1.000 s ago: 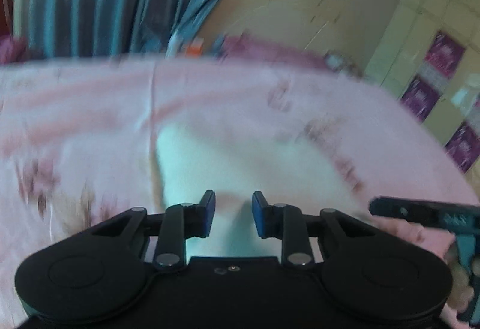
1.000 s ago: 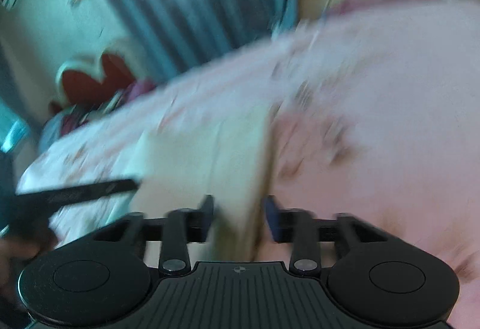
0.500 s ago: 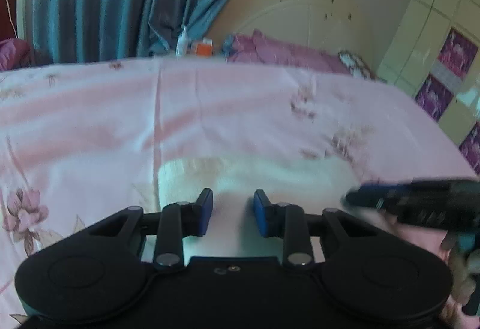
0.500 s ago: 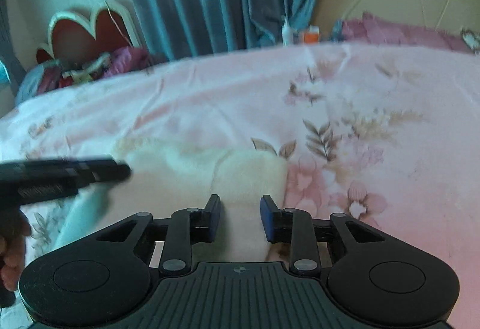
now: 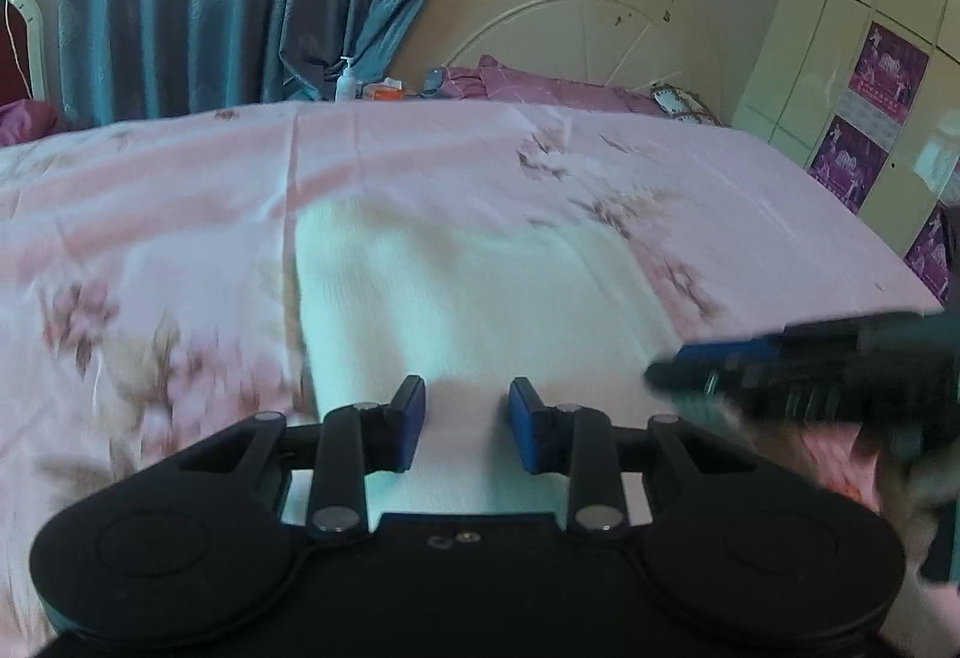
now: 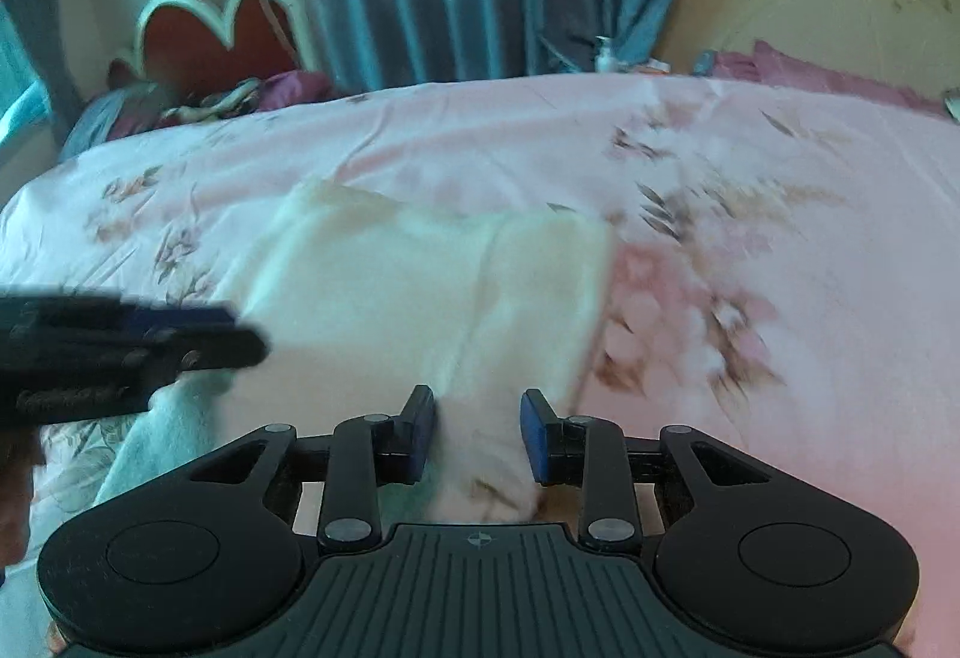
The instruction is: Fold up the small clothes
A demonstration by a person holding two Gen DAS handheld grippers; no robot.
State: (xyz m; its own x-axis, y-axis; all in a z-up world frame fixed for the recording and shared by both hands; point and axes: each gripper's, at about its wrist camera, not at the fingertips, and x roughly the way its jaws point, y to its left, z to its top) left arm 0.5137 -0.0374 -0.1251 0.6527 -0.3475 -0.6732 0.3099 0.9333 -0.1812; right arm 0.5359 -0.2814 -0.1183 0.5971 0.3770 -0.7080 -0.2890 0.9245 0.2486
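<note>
Both grippers are black, with 2 blue-padded fingers each.

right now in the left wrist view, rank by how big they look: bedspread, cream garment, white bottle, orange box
1. bedspread
2. cream garment
3. white bottle and orange box: both far off and tiny, too alike to rank.

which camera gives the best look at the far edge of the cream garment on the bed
The right wrist view: the cream garment shows its far edge and a lengthwise fold line clearly against the pink bedsheet. In the left wrist view the garment is washed out and its far edge blurs into the sheet.
</note>
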